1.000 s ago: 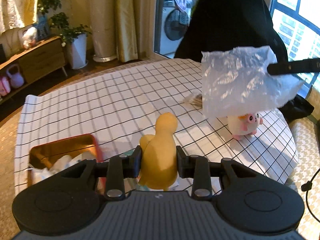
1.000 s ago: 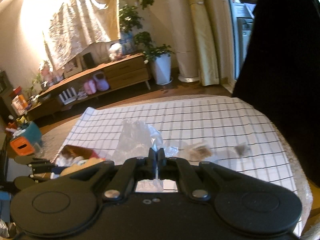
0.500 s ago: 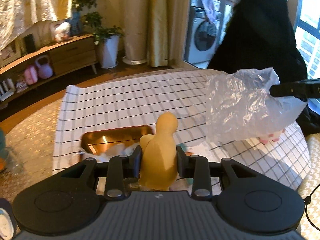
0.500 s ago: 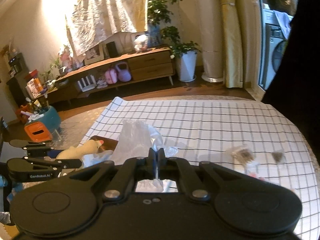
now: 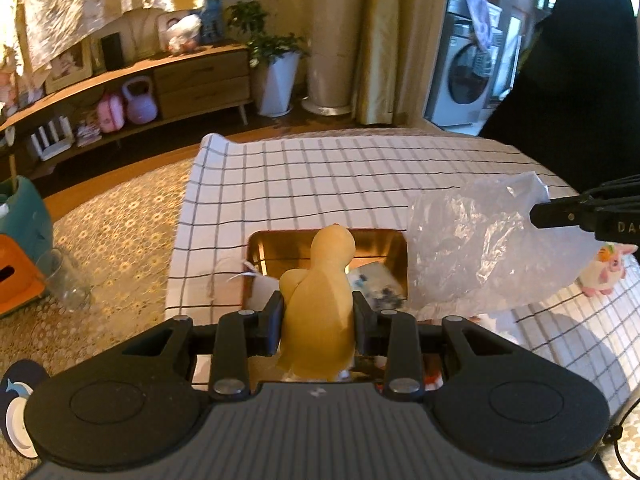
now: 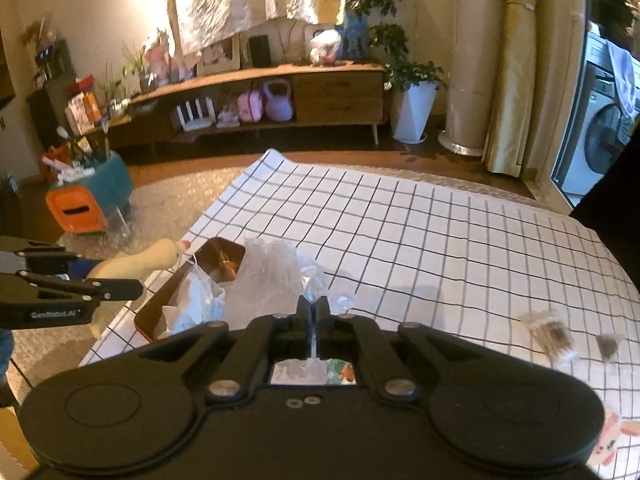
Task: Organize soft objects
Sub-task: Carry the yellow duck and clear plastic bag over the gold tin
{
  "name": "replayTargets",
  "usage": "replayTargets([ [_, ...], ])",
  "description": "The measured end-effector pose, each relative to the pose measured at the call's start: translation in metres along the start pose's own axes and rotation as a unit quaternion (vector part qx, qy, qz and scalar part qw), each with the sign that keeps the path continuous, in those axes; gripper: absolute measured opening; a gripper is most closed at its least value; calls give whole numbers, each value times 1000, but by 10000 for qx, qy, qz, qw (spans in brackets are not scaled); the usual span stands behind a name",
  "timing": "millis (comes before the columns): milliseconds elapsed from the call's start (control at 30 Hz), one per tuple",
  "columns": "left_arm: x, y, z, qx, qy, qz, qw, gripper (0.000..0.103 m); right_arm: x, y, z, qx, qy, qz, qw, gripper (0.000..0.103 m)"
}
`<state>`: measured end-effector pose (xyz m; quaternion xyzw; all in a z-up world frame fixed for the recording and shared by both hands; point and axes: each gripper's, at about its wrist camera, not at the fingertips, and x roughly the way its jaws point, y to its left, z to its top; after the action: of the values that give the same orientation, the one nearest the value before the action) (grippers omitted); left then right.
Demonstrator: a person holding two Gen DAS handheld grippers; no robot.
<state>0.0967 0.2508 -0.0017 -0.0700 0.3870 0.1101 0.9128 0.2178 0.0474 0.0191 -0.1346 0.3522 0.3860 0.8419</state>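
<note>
My left gripper (image 5: 318, 312) is shut on a yellow plush duck (image 5: 320, 280), held upright above the near end of a red box (image 5: 376, 240) with a shiny gold inside. My right gripper (image 6: 314, 308) is shut on a crumpled clear plastic bag (image 6: 272, 276), which hangs beside the box; in the left wrist view the bag (image 5: 480, 252) hangs to the right of the duck. The right wrist view shows the duck (image 6: 148, 260) at the left, over the box (image 6: 220, 256) edge. White and blue soft items lie inside the box.
A checked cloth (image 6: 420, 232) covers the table. A small pink-and-white plush (image 5: 604, 268) sits at the right. Two furry brown scraps (image 6: 552, 332) lie on the cloth. A dark-clothed person (image 5: 572, 92) stands behind the table. An orange-and-teal bin (image 6: 88, 200) and a glass (image 5: 68, 280) stand on the floor at left.
Both grippers have swung left across the table, carrying the duck and the bag. The box now lies directly ahead of the duck, and the pink plush has slid to the right edge.
</note>
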Motion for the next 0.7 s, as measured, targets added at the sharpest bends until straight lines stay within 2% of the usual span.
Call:
replayTargets([
  [300,36,7,-2,-164,55,180,9997,34,65,26,-4,-450,415,-310,9976,1],
  [700,69,6,4,-448,145,81,9989,34,111,62,-7,-627,718,287,9950,2],
])
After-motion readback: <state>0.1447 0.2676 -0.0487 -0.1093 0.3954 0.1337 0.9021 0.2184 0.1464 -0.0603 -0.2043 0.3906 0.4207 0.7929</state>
